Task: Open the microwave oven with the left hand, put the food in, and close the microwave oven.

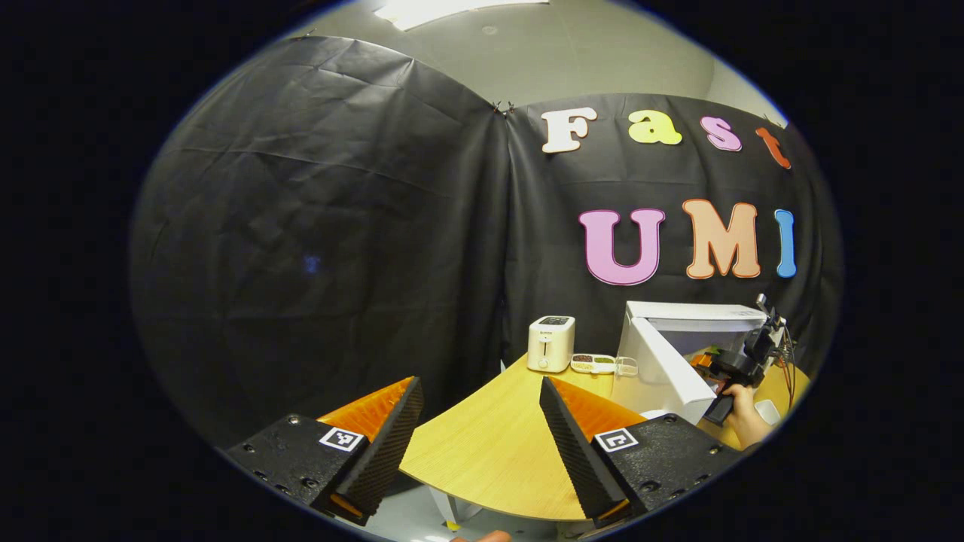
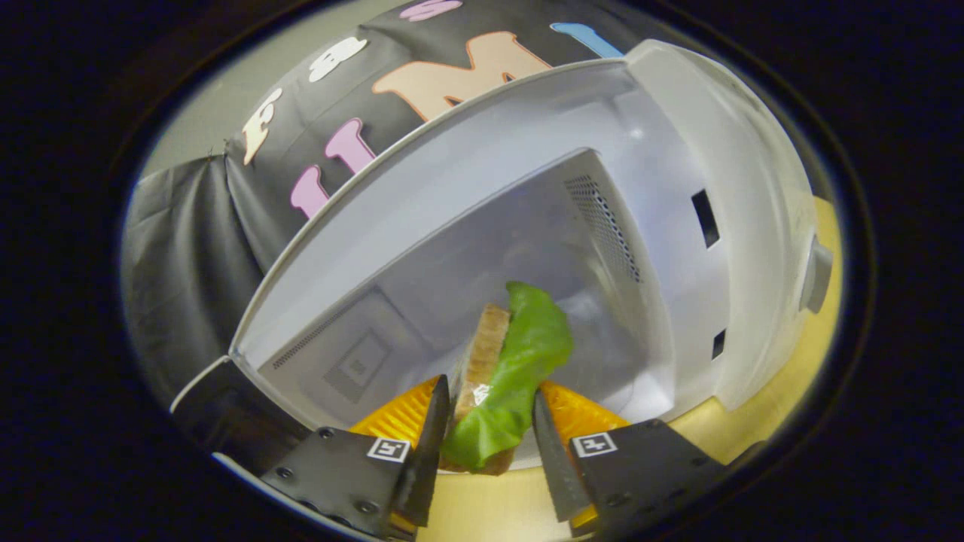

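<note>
The white microwave (image 1: 697, 315) stands on the table at the far right of the left gripper view, its door (image 1: 666, 370) swung open. My left gripper (image 1: 479, 384) is open and holds nothing, well back from it over the table's near left edge. In the right gripper view, my right gripper (image 2: 488, 399) is shut on a sandwich (image 2: 520, 354) of brown bread and green lettuce, held upright at the mouth of the microwave's cavity (image 2: 452, 256). The left gripper view also shows the right gripper (image 1: 734, 367) and the hand (image 1: 745, 418) holding it at the oven's opening.
A white toaster (image 1: 550, 343) and a small compartment tray (image 1: 602, 364) stand at the back of the wooden table (image 1: 489, 440), left of the microwave. The open door (image 2: 215, 406) hangs at the left of the cavity. A knob (image 2: 817, 275) sits on the microwave's right side.
</note>
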Motion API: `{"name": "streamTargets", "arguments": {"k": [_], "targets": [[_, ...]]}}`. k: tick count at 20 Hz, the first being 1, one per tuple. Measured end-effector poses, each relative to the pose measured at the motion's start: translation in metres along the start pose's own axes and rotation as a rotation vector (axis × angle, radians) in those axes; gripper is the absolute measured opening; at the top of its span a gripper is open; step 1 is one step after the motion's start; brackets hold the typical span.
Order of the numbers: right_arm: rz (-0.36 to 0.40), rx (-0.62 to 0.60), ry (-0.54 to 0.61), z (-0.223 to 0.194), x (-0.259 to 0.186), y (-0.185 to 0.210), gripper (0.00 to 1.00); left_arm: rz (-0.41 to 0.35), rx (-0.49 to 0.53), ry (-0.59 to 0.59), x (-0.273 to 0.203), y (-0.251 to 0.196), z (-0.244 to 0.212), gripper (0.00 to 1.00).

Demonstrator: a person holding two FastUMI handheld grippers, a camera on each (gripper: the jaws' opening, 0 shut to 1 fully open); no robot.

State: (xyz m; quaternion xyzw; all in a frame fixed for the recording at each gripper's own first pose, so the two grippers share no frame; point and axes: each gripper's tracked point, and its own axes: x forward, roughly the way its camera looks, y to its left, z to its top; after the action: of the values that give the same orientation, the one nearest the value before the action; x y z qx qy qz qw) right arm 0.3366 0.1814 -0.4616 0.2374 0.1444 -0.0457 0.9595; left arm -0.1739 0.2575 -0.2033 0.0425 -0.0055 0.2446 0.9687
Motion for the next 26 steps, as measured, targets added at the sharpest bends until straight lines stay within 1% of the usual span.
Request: {"name": "streamTargets", "arguments": {"k": [1, 2, 3, 4, 5, 6, 7, 8, 10, 12, 14, 15, 16, 17, 18, 19, 20, 21, 22, 25, 26], "targets": [[0.000, -0.018, 0.004, 0.000, 0.001, -0.001, 0.58, -0.003, 0.000, 0.006, 0.000, 0.000, -0.002, 0.92], [-0.005, -0.044, 0.009, -0.001, 0.003, -0.002, 0.63, -0.006, 0.004, 0.012, 0.000, -0.002, -0.003, 0.95], [-0.010, -0.082, 0.014, -0.005, 0.003, -0.004, 0.79, -0.007, 0.012, 0.019, 0.001, -0.003, -0.006, 0.96], [-0.016, -0.127, 0.011, -0.007, 0.004, -0.007, 0.84, -0.002, 0.021, 0.022, 0.002, -0.002, -0.008, 0.92], [-0.009, -0.159, 0.008, -0.008, 0.003, -0.007, 0.91, 0.001, 0.027, 0.024, 0.002, -0.003, -0.008, 0.96], [-0.004, -0.178, 0.001, -0.007, 0.001, -0.007, 0.99, 0.001, 0.028, 0.026, 0.002, -0.002, -0.009, 0.95], [-0.007, -0.197, -0.013, -0.004, -0.002, -0.008, 0.91, 0.000, 0.024, 0.031, 0.001, -0.002, -0.011, 0.93], [-0.017, -0.221, -0.034, 0.002, -0.003, -0.008, 0.91, -0.002, 0.021, 0.035, 0.001, -0.003, -0.012, 0.96], [-0.040, -0.276, -0.073, 0.013, -0.005, -0.009, 0.91, 0.000, 0.022, 0.040, 0.000, -0.003, -0.013, 0.96], [-0.071, -0.322, -0.085, 0.021, -0.002, -0.012, 0.91, 0.005, 0.024, 0.040, -0.001, 0.000, -0.014, 0.96], [-0.099, -0.371, -0.088, 0.022, -0.002, -0.016, 0.92, 0.006, 0.023, 0.036, -0.002, 0.000, -0.013, 0.96], [-0.106, -0.397, -0.083, 0.020, 0.000, -0.016, 1.00, 0.007, 0.024, 0.036, -0.003, 0.000, -0.013, 0.96], [-0.115, -0.427, -0.077, 0.019, 0.001, -0.016, 1.00, 0.006, 0.024, 0.035, -0.003, 0.000, -0.013, 0.92], [-0.118, -0.455, -0.084, 0.019, 0.002, -0.015, 1.00, 0.004, 0.024, 0.035, -0.004, -0.001, -0.014, 0.96], [-0.120, -0.481, -0.090, 0.020, 0.002, -0.014, 1.00, 0.004, 0.024, 0.037, -0.004, -0.001, -0.015, 0.95], [-0.124, -0.506, -0.090, 0.020, 0.001, -0.013, 0.95, 0.004, 0.024, 0.037, -0.003, -0.001, -0.015, 0.96], [-0.123, -0.517, -0.088, 0.019, 0.003, -0.014, 1.00, 0.003, 0.021, 0.038, -0.003, 0.000, -0.015, 0.96], [-0.120, -0.509, -0.084, 0.019, 0.003, -0.014, 1.00, 0.001, 0.019, 0.039, -0.003, -0.001, -0.016, 0.96], [-0.113, -0.489, -0.072, 0.019, 0.003, -0.015, 0.96, 0.000, 0.017, 0.041, -0.004, -0.001, -0.017, 0.96], [-0.088, -0.403, 0.010, 0.013, -0.002, -0.017, 0.96, 0.005, 0.018, 0.050, -0.003, 0.002, -0.022, 0.96], [-0.076, -0.386, 0.035, 0.012, -0.005, -0.017, 1.00, 0.006, 0.017, 0.052, -0.003, 0.003, -0.023, 0.96]]}}
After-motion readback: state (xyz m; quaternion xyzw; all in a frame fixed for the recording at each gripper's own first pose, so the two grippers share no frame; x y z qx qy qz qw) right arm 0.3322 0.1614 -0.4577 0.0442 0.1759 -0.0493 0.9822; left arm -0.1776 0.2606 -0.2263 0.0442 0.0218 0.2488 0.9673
